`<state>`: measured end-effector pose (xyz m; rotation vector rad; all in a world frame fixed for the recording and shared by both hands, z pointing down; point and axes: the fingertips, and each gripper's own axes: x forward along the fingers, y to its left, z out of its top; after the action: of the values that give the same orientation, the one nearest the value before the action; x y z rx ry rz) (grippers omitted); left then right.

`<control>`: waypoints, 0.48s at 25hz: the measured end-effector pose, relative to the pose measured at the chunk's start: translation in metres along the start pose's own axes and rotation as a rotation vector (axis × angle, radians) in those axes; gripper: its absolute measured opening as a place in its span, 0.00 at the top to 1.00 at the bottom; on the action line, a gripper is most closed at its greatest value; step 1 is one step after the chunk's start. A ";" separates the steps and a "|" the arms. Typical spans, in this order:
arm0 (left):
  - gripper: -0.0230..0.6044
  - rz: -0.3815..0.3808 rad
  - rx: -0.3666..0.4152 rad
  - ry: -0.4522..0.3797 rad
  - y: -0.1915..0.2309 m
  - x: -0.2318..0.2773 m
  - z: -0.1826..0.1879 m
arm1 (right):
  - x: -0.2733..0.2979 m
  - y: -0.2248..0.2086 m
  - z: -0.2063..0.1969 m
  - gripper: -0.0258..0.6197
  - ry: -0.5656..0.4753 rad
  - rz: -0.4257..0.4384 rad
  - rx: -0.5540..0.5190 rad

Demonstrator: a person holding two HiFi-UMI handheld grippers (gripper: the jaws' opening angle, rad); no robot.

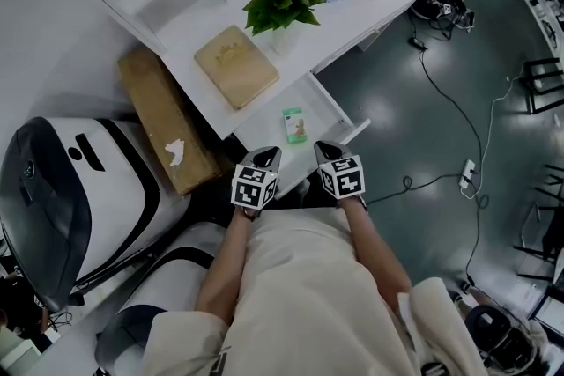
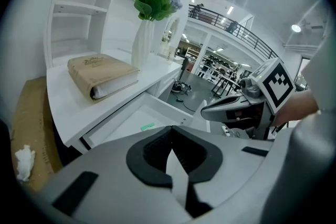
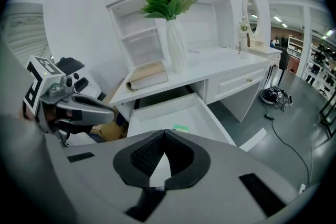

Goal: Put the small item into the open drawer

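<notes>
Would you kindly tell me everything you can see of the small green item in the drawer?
The small item is a flat, rectangular pack, pale green with a lighter patch toward its near end; any print is too small to read. It looks like card or a thin packet. It lies flat on the floor of the open white drawer, roughly mid-drawer, long side running front to back, clear of the walls. Only the drawer floor touches it.
</notes>
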<state>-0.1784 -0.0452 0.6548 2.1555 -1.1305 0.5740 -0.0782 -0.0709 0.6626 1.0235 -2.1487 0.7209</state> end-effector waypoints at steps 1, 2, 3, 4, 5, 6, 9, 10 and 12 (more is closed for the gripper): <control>0.94 0.000 -0.004 0.001 0.001 0.000 -0.001 | 0.000 0.000 -0.001 0.92 0.002 0.000 -0.004; 0.94 -0.001 -0.009 0.001 0.001 0.000 -0.002 | 0.000 0.000 -0.001 0.92 0.003 0.000 -0.008; 0.94 -0.002 -0.012 0.002 0.001 0.001 -0.002 | 0.000 0.000 -0.002 0.92 0.005 -0.001 -0.013; 0.94 -0.002 -0.013 0.003 0.001 0.001 -0.003 | 0.000 0.000 -0.002 0.92 0.006 -0.002 -0.017; 0.94 -0.002 -0.012 0.005 0.001 0.001 -0.003 | 0.000 -0.001 -0.001 0.92 0.006 -0.003 -0.019; 0.94 -0.004 -0.011 0.006 0.001 0.002 -0.003 | 0.000 -0.001 -0.001 0.92 0.007 -0.005 -0.019; 0.94 -0.011 -0.007 0.008 0.001 0.003 -0.003 | 0.001 -0.002 -0.001 0.92 0.008 -0.009 -0.015; 0.94 -0.012 -0.005 0.009 0.001 0.003 -0.003 | 0.001 -0.002 -0.001 0.92 0.009 -0.010 -0.014; 0.94 -0.012 -0.003 0.010 0.003 0.003 -0.003 | 0.001 -0.002 -0.001 0.92 0.011 -0.013 -0.013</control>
<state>-0.1791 -0.0459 0.6597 2.1529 -1.1117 0.5773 -0.0770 -0.0722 0.6643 1.0230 -2.1328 0.7043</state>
